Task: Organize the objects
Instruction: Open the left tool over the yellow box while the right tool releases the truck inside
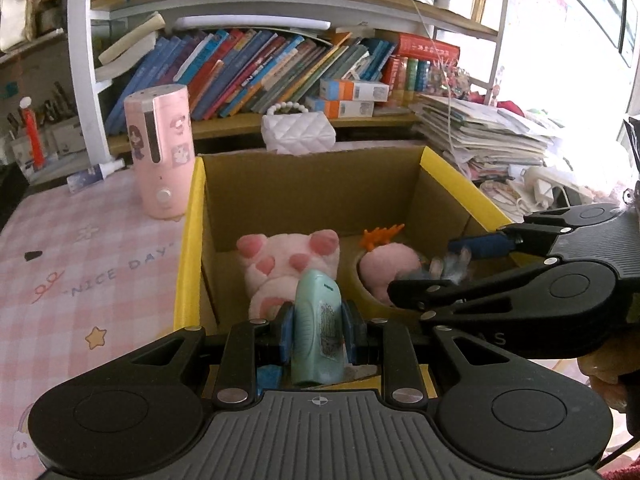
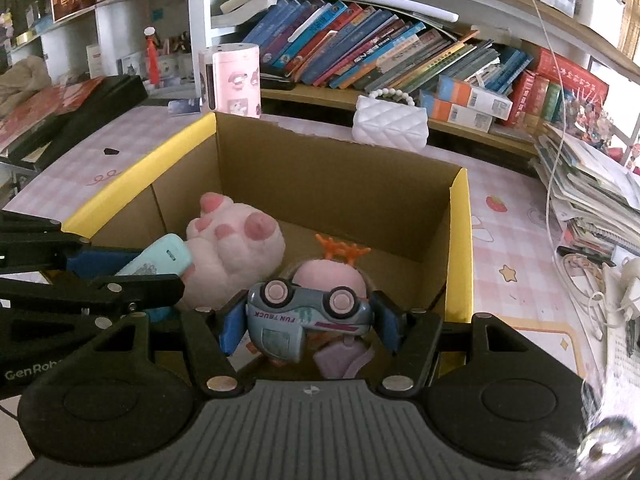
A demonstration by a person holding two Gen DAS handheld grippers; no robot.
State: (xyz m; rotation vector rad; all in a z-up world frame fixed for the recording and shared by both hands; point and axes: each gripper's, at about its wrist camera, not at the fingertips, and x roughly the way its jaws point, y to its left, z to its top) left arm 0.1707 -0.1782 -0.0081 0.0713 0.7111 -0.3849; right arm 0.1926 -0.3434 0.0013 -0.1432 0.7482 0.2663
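My left gripper (image 1: 317, 334) is shut on a mint-green handheld device (image 1: 318, 336) and holds it over the near edge of the open cardboard box (image 1: 312, 188). My right gripper (image 2: 310, 320) is shut on a grey-blue toy truck (image 2: 304, 314), turned wheels up, over the box's near right part. It shows blurred from the side in the left wrist view (image 1: 448, 266). In the box lie a pink paw plush (image 1: 288, 264) and a round pink plush with orange antlers (image 1: 390, 264). The mint device also shows in the right wrist view (image 2: 160, 260).
The box stands on a pink checked tablecloth (image 1: 80, 272). A pink cylinder appliance (image 1: 160, 152) stands left of the box, a white quilted purse (image 1: 298, 130) behind it. Bookshelves (image 1: 280, 72) line the back. A paper stack (image 2: 588, 188) and cables (image 2: 588, 288) lie at right.
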